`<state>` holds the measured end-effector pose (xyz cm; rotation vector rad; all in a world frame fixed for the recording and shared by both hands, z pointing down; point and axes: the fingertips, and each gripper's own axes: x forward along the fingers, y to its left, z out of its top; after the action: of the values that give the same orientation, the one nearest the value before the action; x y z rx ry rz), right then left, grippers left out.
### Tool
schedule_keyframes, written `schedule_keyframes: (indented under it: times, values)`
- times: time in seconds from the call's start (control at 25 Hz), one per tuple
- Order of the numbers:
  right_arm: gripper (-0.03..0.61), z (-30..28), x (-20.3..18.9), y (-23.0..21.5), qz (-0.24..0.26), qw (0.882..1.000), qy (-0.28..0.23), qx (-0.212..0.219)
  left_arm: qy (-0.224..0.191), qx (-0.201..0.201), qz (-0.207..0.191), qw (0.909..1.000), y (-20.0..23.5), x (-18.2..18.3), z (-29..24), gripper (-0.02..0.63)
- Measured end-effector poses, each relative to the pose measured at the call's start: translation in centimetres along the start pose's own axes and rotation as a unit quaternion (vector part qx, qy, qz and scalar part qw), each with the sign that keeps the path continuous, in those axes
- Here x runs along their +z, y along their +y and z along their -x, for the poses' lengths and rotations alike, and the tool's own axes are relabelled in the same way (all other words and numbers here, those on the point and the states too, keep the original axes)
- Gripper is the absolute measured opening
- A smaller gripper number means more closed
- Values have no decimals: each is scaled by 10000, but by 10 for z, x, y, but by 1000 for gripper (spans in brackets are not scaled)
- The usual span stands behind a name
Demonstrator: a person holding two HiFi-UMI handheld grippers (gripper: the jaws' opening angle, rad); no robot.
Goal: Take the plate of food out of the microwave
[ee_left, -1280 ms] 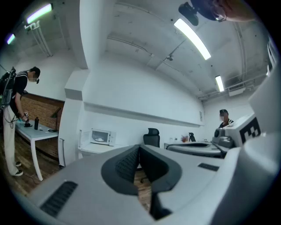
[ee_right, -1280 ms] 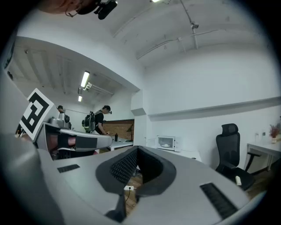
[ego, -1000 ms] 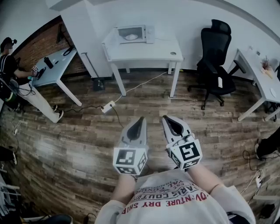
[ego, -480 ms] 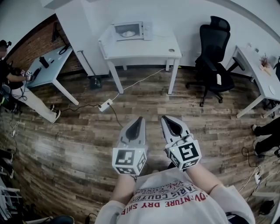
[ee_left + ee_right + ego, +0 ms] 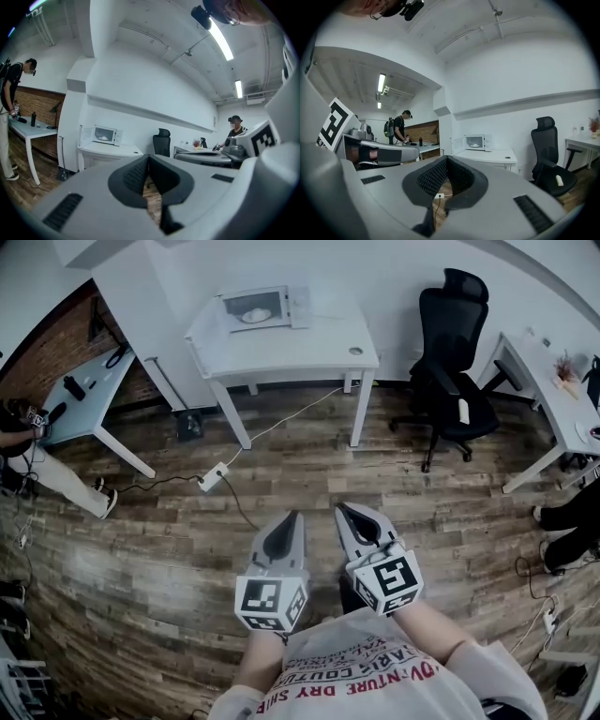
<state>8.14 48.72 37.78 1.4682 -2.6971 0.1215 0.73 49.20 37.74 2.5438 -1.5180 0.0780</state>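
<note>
A power strip [image 5: 213, 474] lay on the floor, its cable trailing toward the table [image 5: 309, 348]; a foot could have snagged on it during the approach. The microwave [image 5: 253, 307] sat at the table's back left corner, door seemingly open, with the plate of food [image 5: 253, 315] inside, well apart from both grippers. The left gripper [image 5: 296, 516] and right gripper [image 5: 341, 509] were pinched together on nothing. Reaching in that way would likely have shoved the plate or tipped the food.

Even indoor light from ceiling tubes [image 5: 220, 40]; strong fisheye bending, dark vignetted corners; near foreground soft.
</note>
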Motion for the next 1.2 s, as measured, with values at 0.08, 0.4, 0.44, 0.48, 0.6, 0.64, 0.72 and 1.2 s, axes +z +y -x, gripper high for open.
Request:
schedule_keyframes:
  times: [0.08,0.4,0.44,0.48,0.6,0.64,0.72,1.2]
  values:
    - [12,-20,0,-19,-39,10000,-5,84,11,73,-28,10000,7,3,-26,8]
    - [12,-132,34,-117,-146,9970,-55,762,-109,579,-216,9980,44,43,-157,8]
    - [12,-146,39,-130,-107,9963,-69,854,-151,608,-166,9979,47,49,-175,8]
    - [12,-159,45,-143,-71,9955,-84,937,-190,640,-118,9977,51,56,-194,8]
    - [12,-199,60,-181,75,9931,-125,1164,-275,809,-51,9963,66,74,-246,8]
    - [12,-211,65,-192,178,9921,-139,1232,-291,868,-5,9958,71,78,-261,8]
    - [12,-233,71,-211,377,9904,-167,1319,-267,944,144,9951,81,80,-289,8]
    - [12,-354,65,-288,145,9944,4,1051,71,922,517,9944,161,75,-408,8]
